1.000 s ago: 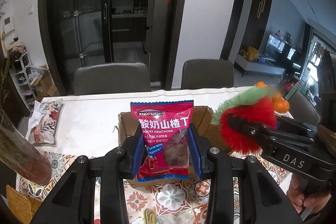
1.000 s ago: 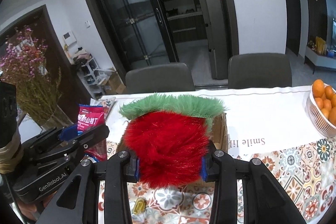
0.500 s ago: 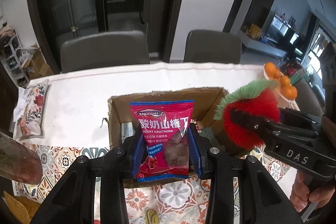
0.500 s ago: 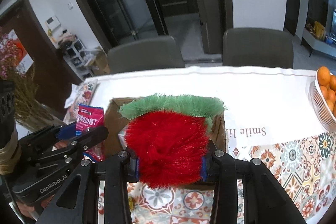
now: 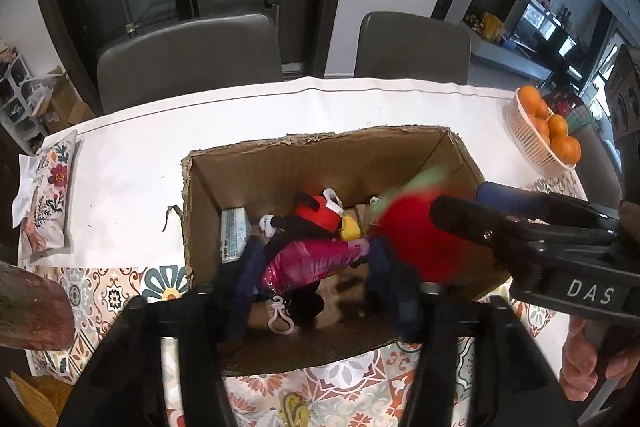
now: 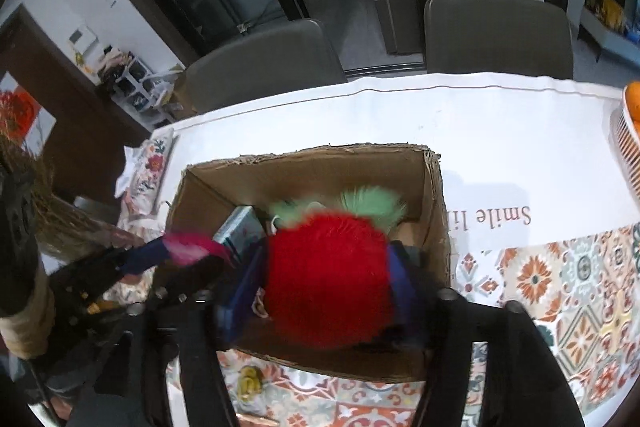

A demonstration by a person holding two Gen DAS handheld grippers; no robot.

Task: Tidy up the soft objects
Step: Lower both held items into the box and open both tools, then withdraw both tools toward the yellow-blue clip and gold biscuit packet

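Note:
An open cardboard box (image 5: 320, 163) stands on the table; it also shows in the right wrist view (image 6: 312, 163). My left gripper (image 5: 316, 263) is over the box, its jaws spread, with the pink snack packet (image 5: 312, 261) tilted loose between them. My right gripper (image 6: 324, 275) is shut on a red and green furry plush (image 6: 328, 267), held inside the box's right side; the plush also shows in the left wrist view (image 5: 412, 235). A plush toy with a red cap (image 5: 316, 215) and a tissue pack (image 5: 234, 235) lie in the box.
A basket of oranges (image 5: 544, 135) stands at the table's right edge. A floral pouch (image 5: 44, 195) lies at the left. A vase of dried flowers (image 6: 68, 227) stands near the left. Two grey chairs (image 5: 188, 55) are behind the table.
Both grippers have tipped down over the box. The left jaws have spread and the packet now tilts loose between them. The plush has gone down into the box.

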